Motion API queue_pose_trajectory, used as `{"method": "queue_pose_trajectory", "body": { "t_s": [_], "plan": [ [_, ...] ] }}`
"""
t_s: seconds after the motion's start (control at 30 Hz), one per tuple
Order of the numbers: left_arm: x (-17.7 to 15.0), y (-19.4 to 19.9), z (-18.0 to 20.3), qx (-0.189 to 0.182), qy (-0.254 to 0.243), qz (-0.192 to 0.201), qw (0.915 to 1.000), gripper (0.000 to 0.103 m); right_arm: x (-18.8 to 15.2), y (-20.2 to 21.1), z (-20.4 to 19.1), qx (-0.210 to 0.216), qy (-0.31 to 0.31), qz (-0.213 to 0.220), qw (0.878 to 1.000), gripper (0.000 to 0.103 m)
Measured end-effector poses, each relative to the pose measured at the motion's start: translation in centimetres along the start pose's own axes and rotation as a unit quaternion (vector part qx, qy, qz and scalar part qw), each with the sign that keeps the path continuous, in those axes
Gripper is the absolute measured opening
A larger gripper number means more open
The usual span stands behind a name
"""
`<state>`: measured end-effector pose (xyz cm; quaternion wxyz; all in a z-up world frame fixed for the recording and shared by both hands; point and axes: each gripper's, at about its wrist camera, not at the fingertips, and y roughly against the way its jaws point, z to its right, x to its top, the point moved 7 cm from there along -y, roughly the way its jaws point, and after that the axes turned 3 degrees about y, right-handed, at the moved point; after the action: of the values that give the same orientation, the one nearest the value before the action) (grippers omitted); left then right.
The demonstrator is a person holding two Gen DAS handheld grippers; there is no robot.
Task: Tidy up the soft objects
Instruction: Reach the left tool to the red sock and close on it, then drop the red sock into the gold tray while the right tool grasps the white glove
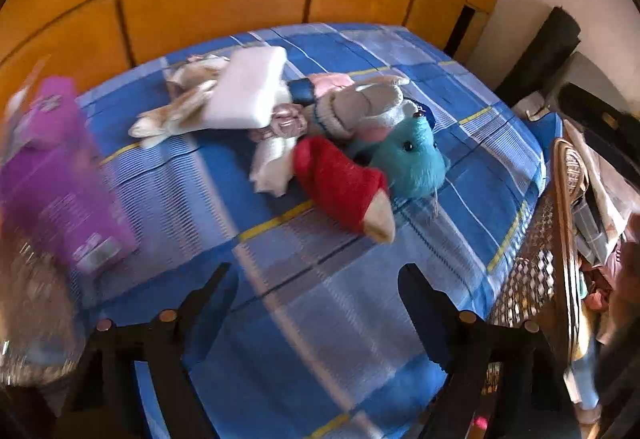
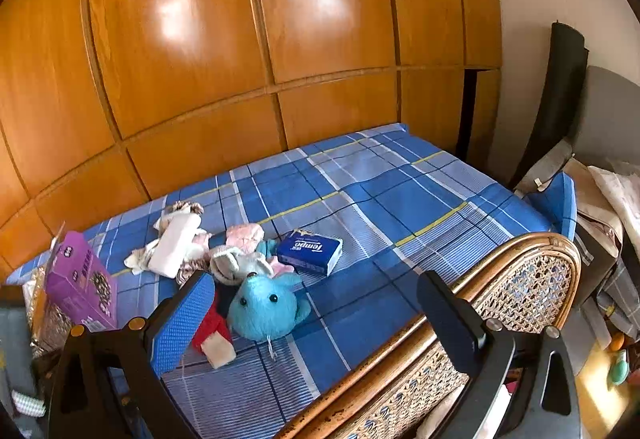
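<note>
- The soft things lie heaped on the bed [image 2: 400, 199], all clustered about the blue plush toy [image 2: 266, 307]: its red sleeve [image 1: 340, 185] juts out toward the camera, a grey plush [image 1: 360, 111] lies just behind its head, and a white folded cloth [image 1: 248, 91] sits further back to the left.
- The left gripper [image 1: 316, 295] hangs over bare sheet in front of the toy, jaws wide apart and empty.
- The right gripper [image 2: 316, 323] is also spread wide with nothing between its fingers, nearer the rattan footboard [image 2: 500, 279].
- Probably the step is a first pick. Go for the red sleeve: it is nearest and lies clear of the heap.
- Come down steeply, straddle the sleeve across its width, and close only once both pads are below its top.
- Lift slowly; the grey plush touches the toy and may drag along.
- Steer clear of the purple box [image 2: 82, 279], well to the toy's left, and the tissue pack [image 2: 310, 251] behind it; they look stiff.
</note>
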<state>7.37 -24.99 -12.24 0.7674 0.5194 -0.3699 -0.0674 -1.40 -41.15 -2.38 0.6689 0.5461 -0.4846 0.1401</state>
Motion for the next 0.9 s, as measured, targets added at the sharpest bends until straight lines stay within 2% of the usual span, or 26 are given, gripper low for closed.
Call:
{"method": "queue_pose_trajectory", "body": {
  "t_s": [0.17,0.33,0.4,0.43,0.47,0.57,0.6,0.63,0.7,0.77,0.8,0.9],
  "plan": [
    [2.8,-3.2,1.0,-0.014,0.024,-0.012,0.9996,0.078,-0.4,-1.0,0.4,0.001,0.003,-0.012,1.0,0.103],
    [3.7,-6.6,0.1,-0.033,0.072,-0.038,0.9962,0.077,-0.3,-1.9,1.0,0.0,0.011,-0.023,1.0,0.103],
    [3.5,-7.3,0.1,-0.049,0.081,-0.045,0.9945,0.059,-0.2,-2.5,0.9,0.007,0.013,-0.03,0.999,0.102],
    [3.5,-7.1,0.0,-0.051,0.078,-0.034,0.9951,0.053,-0.2,-2.8,0.6,0.014,0.013,-0.036,0.999,0.097],
    [3.4,-7.0,0.1,-0.061,0.073,-0.03,0.995,0.036,0.0,-3.3,0.2,0.025,0.014,-0.043,0.999,0.095],
    [2.5,-6.1,-0.8,-0.089,0.082,-0.026,0.9923,0.03,0.6,-4.4,-1.2,0.062,0.023,-0.057,0.996,0.088],
    [2.0,-5.6,-1.2,-0.096,0.083,-0.024,0.9916,0.03,0.9,-5.0,-2.0,0.077,0.033,-0.067,0.994,0.081],
    [1.4,-5.2,-1.7,-0.1,0.083,-0.024,0.9912,0.03,1.2,-5.5,-2.8,0.09,0.041,-0.075,0.992,0.078],
    [0.0,-4.2,-2.5,-0.104,0.082,-0.025,0.9909,0.029,1.7,-7.0,-4.9,0.124,0.072,-0.104,0.984,0.078],
    [-1.3,-3.3,-3.1,-0.103,0.075,-0.025,0.9916,0.029,2.0,-8.7,-7.4,0.142,0.129,-0.129,0.973,0.078],
    [-2.0,-2.7,-3.4,-0.1,0.068,-0.023,0.9924,0.029,1.9,-9.4,-8.5,0.141,0.156,-0.137,0.968,0.078],
    [-3.5,-1.7,-4.2,-0.085,0.047,-0.019,0.9951,0.029,1.0,-12.3,-11.5,0.125,0.255,-0.178,0.942,0.078]
  ]
}}
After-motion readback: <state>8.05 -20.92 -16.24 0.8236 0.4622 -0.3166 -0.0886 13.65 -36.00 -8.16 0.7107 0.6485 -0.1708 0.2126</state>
